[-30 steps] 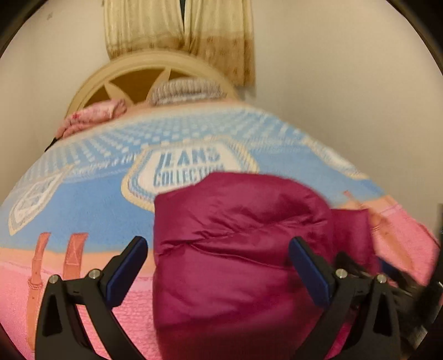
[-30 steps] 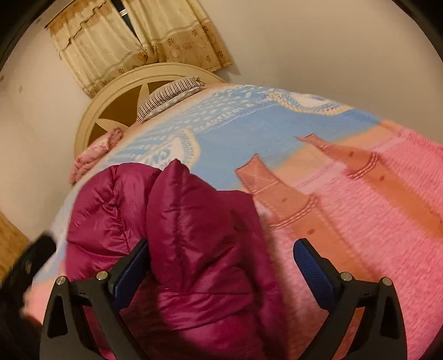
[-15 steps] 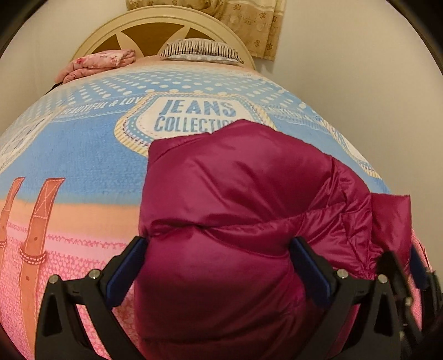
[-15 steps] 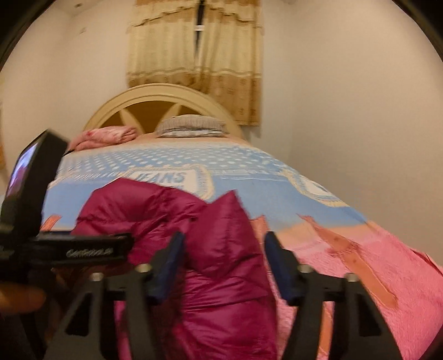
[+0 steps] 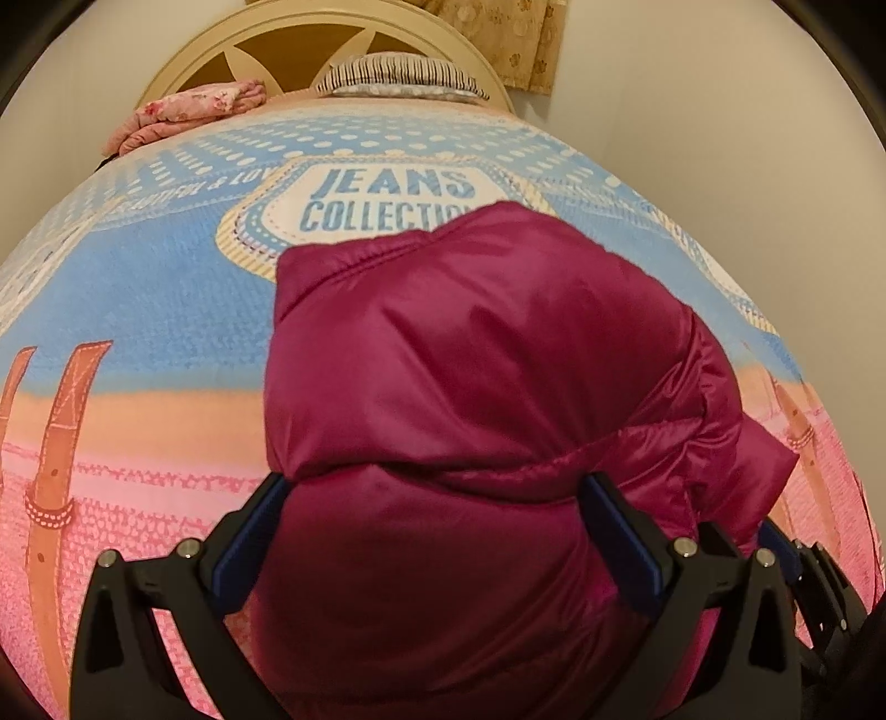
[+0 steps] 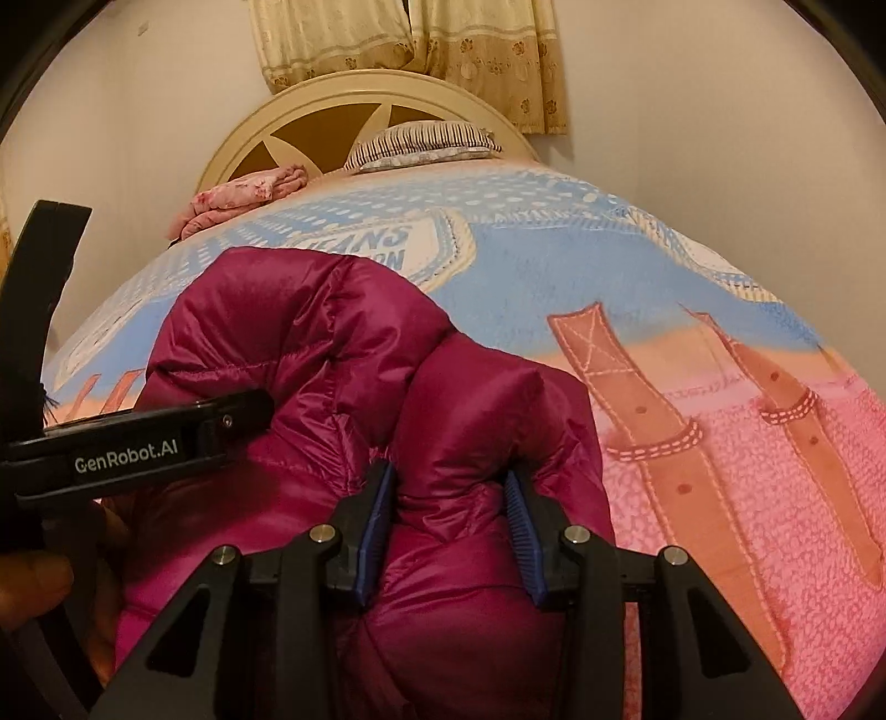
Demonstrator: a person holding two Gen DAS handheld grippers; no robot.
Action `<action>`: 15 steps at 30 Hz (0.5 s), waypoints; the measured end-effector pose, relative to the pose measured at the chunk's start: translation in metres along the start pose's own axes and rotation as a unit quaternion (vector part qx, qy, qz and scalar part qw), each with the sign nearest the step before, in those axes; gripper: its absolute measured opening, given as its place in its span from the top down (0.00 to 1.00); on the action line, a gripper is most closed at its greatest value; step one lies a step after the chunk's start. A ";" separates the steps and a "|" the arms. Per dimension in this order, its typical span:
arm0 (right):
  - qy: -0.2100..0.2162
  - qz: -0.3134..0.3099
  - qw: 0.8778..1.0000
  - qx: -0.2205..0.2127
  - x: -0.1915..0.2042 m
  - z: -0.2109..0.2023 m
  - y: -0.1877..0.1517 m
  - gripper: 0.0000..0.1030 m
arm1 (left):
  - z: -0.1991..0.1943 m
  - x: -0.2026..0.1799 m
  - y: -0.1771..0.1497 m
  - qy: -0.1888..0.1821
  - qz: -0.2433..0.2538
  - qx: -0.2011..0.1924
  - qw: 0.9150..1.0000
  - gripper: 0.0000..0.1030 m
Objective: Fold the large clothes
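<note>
A puffy magenta jacket (image 5: 470,360) lies bunched on the bed, and the right wrist view shows it at lower left (image 6: 310,332). My left gripper (image 5: 432,531) stands wide open over its near end, with the jacket's bulk swelling up between the fingers. My right gripper (image 6: 449,515) is at the jacket's right side. Its jaws are closing, and the blue pads press on a thick upright fold. The left gripper's black body (image 6: 133,448) shows at the left of the right wrist view, with a hand (image 6: 33,576) below it. Part of the right gripper (image 5: 803,565) peeks in at the lower right of the left wrist view.
The bedspread (image 5: 166,310) is blue and pink with strap prints (image 6: 720,471). A striped pillow (image 5: 398,75) and a folded pink cloth (image 5: 188,111) lie by the cream headboard (image 6: 310,116). A curtain (image 6: 432,39) hangs behind. A wall runs along the bed's right side.
The right jaws went from wide open to pinched on a jacket fold, and that gripper rolled upright. The left gripper sank toward the jacket, which now fills the space between its fingers.
</note>
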State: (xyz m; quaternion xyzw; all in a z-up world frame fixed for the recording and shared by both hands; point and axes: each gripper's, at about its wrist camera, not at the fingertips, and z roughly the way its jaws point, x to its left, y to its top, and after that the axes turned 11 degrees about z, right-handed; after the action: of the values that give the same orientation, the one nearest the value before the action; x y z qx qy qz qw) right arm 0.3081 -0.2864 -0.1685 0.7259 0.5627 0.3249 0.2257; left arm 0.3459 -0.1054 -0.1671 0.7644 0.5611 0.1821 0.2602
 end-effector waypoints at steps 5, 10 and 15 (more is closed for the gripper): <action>0.011 0.015 1.000 0.008 -0.004 0.005 -0.001 0.60 | 0.003 -0.002 -0.002 0.006 0.003 0.000 1.000 0.00; 0.013 0.019 1.000 0.012 -0.005 0.007 -0.001 0.60 | 0.005 -0.003 -0.002 0.011 0.006 0.000 1.000 0.00; 0.013 0.019 1.000 0.019 -0.006 0.011 0.002 0.60 | 0.006 -0.004 -0.002 0.011 0.005 0.000 1.000 0.00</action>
State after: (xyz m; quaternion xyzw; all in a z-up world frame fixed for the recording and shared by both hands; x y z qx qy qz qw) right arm 0.3162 -0.2923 -0.1758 0.7367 0.5574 0.3275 0.1985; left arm 0.3460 -0.1096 -0.1730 0.7651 0.5601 0.1919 0.2531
